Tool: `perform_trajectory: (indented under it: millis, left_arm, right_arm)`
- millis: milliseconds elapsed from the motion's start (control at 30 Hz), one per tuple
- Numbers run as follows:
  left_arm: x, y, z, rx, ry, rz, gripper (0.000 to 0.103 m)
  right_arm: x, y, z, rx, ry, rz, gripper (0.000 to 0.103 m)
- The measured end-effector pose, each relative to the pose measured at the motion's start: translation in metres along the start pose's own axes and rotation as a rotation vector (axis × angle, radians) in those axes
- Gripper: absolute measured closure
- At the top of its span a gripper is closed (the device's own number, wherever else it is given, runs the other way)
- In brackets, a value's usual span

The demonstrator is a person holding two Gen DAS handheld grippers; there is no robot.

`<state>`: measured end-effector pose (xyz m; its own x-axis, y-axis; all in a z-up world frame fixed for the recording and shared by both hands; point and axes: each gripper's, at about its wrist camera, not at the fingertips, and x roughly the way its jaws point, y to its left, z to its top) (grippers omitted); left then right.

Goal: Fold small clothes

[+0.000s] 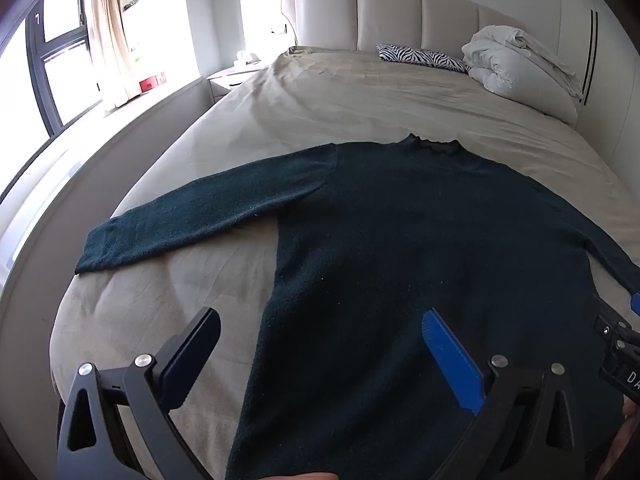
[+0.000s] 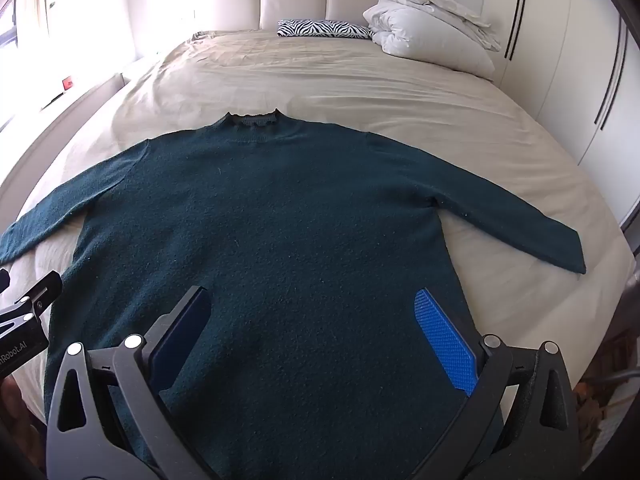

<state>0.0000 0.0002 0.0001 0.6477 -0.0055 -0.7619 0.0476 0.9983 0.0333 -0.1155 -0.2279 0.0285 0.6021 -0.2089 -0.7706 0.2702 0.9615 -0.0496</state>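
A dark teal long-sleeved sweater (image 1: 400, 232) (image 2: 280, 220) lies flat on the beige bed sheet (image 1: 320, 96), collar toward the headboard and both sleeves spread out sideways. My left gripper (image 1: 320, 320) hovers open over the sweater's lower left part, nothing between its fingers. In the right wrist view my right gripper (image 2: 312, 300) stands open above the lower middle of the sweater, holding nothing. The left sleeve's cuff (image 1: 96, 252) lies near the bed's left side; the right cuff (image 2: 568, 256) lies near the right edge.
A zebra-print pillow (image 2: 324, 29) and a bundled white duvet (image 2: 428, 24) sit by the padded headboard (image 1: 400, 12). A window with a curtain (image 1: 108, 36) and a nightstand (image 1: 236, 76) are left of the bed; white wardrobe doors (image 2: 560, 60) stand at right.
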Motion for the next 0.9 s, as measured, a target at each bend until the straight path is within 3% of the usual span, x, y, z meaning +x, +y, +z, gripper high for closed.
perform_trajectory:
  millis: [900]
  left_arm:
    - [-0.0001, 0.0001, -0.0009, 0.007, -0.001, 0.008, 0.0]
  right_arm:
    - [0.0026, 0.0026, -0.0009, -0.009, 0.005, -0.004, 0.0]
